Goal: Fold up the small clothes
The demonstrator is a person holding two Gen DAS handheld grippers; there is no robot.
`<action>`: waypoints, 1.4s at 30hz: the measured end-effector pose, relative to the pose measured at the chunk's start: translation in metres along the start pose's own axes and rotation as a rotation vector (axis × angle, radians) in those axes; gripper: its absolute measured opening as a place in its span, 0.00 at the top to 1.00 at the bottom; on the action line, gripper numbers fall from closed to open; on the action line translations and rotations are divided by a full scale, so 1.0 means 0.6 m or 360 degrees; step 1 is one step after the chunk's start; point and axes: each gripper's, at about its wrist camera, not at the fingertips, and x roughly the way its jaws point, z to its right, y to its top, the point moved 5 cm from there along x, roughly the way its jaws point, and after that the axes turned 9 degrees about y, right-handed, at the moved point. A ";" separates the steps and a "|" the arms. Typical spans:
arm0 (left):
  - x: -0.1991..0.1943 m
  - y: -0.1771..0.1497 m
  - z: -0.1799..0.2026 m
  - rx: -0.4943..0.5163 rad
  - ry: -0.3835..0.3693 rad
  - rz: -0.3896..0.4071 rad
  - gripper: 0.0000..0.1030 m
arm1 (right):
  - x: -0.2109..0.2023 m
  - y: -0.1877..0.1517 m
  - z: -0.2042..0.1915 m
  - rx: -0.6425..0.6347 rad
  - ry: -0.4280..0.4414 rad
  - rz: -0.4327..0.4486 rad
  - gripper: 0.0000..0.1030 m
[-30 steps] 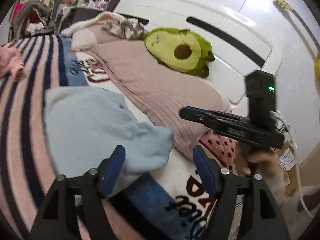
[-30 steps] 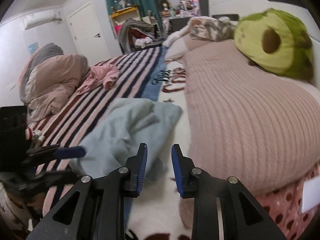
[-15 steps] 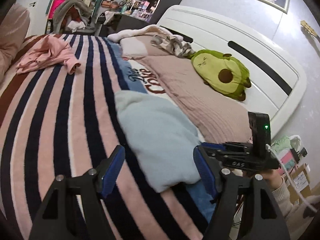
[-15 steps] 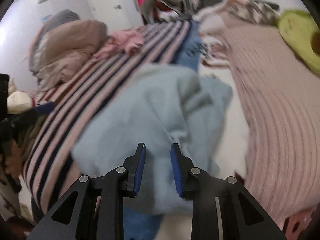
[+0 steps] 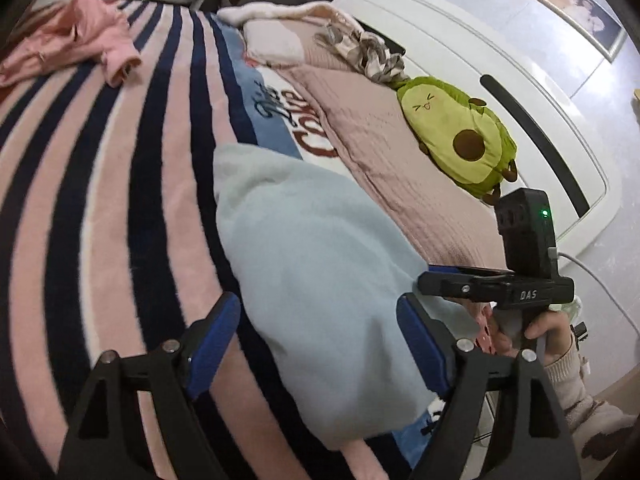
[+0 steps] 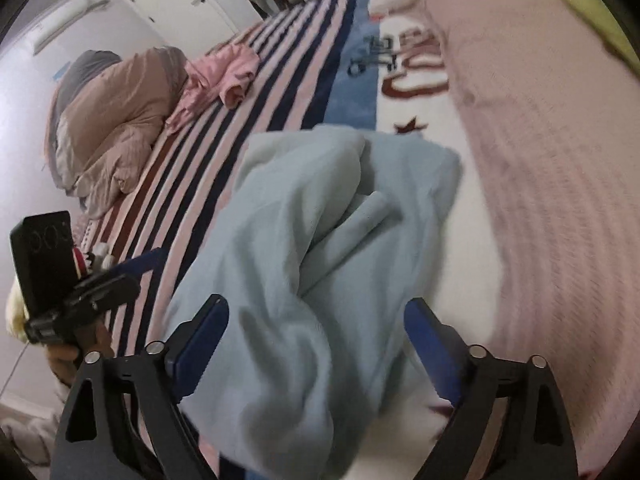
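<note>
One pale blue fleecy garment (image 5: pixel 320 280) is lying bunched on the bed, partly on the pink, navy and white striped plush blanket (image 5: pixel 100 200) and partly on that blanket's white and blue lettered panel (image 5: pixel 280 112). In the right wrist view the garment (image 6: pixel 320 260) is showing several loose folds, with one rolled tube of cloth lying across its upper middle.

The left tongs (image 5: pixel 318 328) are standing wide apart, blue pads on either side of the garment's near end, gripping nothing. The right tongs (image 6: pixel 316 340) are likewise spread wide over the garment's near edge, released and holding nothing. Each unit is appearing in the other's view: the right one (image 5: pixel 500 284) at the garment's right edge, held in a hand (image 5: pixel 544 332) with a cream sleeve, its tongs edge-on there so their spread cannot be told; the left one (image 6: pixel 68 280) is sitting at the striped blanket's left side.

No containers are showing in either view.

Beyond the garment, one crumpled pink garment (image 5: pixel 72 44) is lying on the stripes, well apart from it. One dusty pink ribbed coverlet (image 5: pixel 400 160) is running alongside to the right. One green avocado-shaped plush toy (image 5: pixel 456 136) is resting on that coverlet against the white headboard (image 5: pixel 500 48). One framed picture (image 5: pixel 576 12) is hanging on the wall above. One bundled brownish-pink duvet (image 6: pixel 116 128) is sitting heaped at the far left.
</note>
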 end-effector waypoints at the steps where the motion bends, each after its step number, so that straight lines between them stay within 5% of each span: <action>1: 0.007 0.001 -0.002 0.0011 0.0012 -0.0012 0.25 | 0.011 0.002 0.001 0.0000 -0.0015 -0.0026 0.15; 6: 0.035 0.000 -0.011 0.0017 -0.0042 -0.0069 0.25 | 0.051 -0.002 0.017 0.0079 -0.0035 -0.0151 0.08; 13: 0.086 0.001 -0.035 -0.0063 -0.0165 -0.0146 0.26 | 0.069 -0.001 0.033 0.0127 0.0130 -0.0169 0.06; 16: 0.098 0.000 -0.030 -0.0041 -0.0175 -0.0150 0.34 | 0.079 0.000 0.030 0.0072 0.0198 -0.0159 0.06; 18: 0.101 -0.001 -0.024 -0.0011 -0.0165 -0.0151 0.49 | 0.081 0.003 0.028 0.0038 0.0228 -0.0141 0.15; 20: 0.103 -0.001 -0.022 0.0002 -0.0144 -0.0152 0.61 | 0.084 0.003 0.022 0.0013 0.0285 -0.0134 0.40; 21: 0.103 -0.001 -0.022 0.0014 -0.0125 -0.0144 0.68 | 0.086 0.002 0.019 0.0018 0.0328 -0.0135 0.45; 26: 0.088 0.000 -0.007 0.0120 -0.0048 -0.0094 0.79 | 0.083 0.001 -0.005 -0.0062 0.0357 -0.0090 0.66; 42: -0.073 -0.004 0.052 0.0350 0.0190 0.0179 0.81 | 0.017 -0.001 -0.120 -0.0262 0.0414 0.0054 0.73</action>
